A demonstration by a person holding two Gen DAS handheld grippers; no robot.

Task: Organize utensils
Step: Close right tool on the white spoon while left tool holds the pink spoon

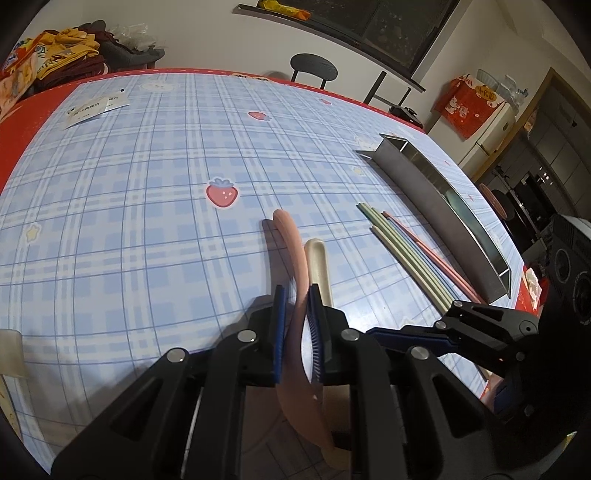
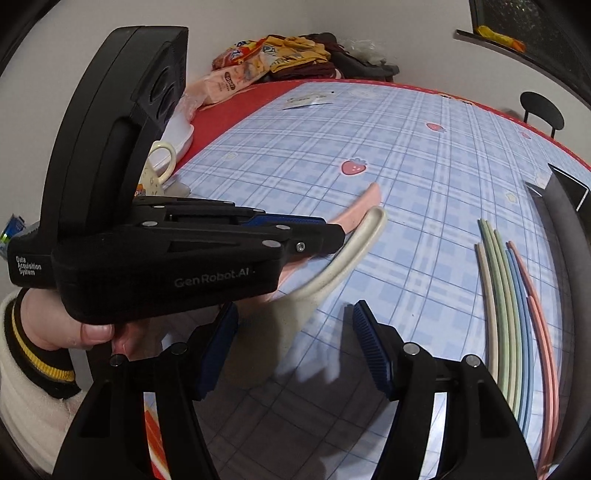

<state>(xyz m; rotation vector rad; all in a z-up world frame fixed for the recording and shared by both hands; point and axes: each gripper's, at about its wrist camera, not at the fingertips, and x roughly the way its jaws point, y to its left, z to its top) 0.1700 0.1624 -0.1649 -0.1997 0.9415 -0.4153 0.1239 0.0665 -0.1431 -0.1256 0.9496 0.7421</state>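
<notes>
My left gripper [image 1: 296, 295] pinches a curved pink spoon [image 1: 291, 243], a cream spoon [image 1: 319, 266] beside it; my right gripper [image 2: 291, 350] gapes empty near the pastel chopsticks [image 2: 509, 314].

White walls, dark window [image 1: 388, 29], black chair [image 1: 314, 68], fridge [image 1: 491, 125] by doorway.

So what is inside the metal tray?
Little shows inside the metal tray: a greenish strip against the far wall, maybe a reflection. Its near wall covers the floor, so any utensils there are hidden.
</notes>
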